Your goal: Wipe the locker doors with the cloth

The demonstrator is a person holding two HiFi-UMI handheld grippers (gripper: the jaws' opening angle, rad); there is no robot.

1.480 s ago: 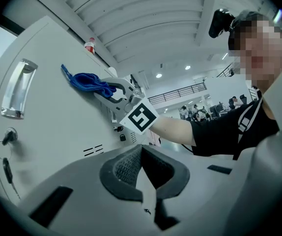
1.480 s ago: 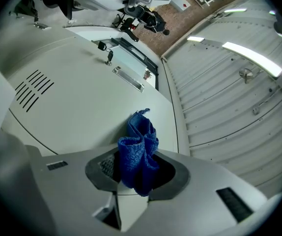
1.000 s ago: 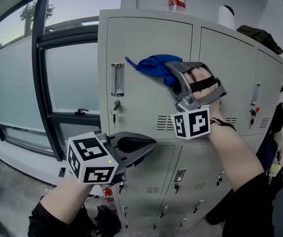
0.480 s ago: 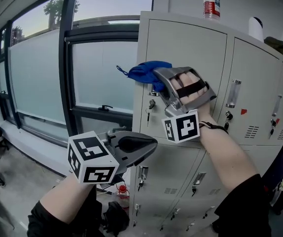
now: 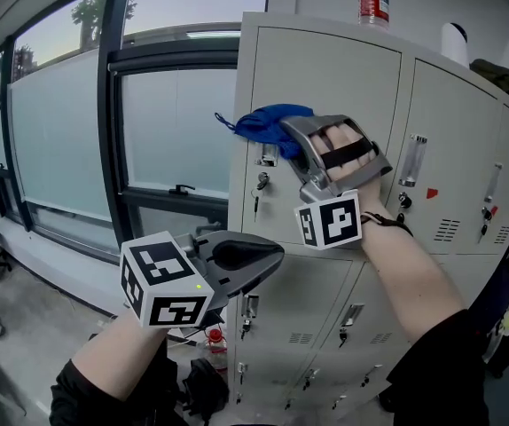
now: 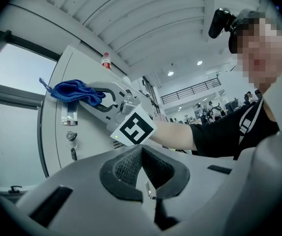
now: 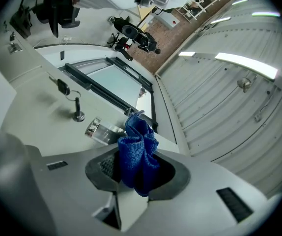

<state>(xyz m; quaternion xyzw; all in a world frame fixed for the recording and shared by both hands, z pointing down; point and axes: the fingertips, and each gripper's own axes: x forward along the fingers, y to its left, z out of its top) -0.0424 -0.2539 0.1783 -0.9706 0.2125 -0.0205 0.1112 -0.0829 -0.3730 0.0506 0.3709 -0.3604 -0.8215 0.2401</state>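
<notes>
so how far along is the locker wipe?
Done: blue cloth is clamped in the right tongs. In hand: it is pressed to the top-left door, just above the handle; left tongs are shut and empty. Left: no telling which doors are wiped, so count the neighbouring top door and lower row as pending.

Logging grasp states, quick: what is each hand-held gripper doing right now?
Left hand-held gripper: closed, nothing between its jaws.
Right hand-held gripper: closed on the blue cloth.

A workplace locker area — grey metal lockers point(image 5: 325, 87) in stacked rows beside a tall window point(image 5: 104, 122), an open office hall point(image 6: 214, 104) behind.
</notes>
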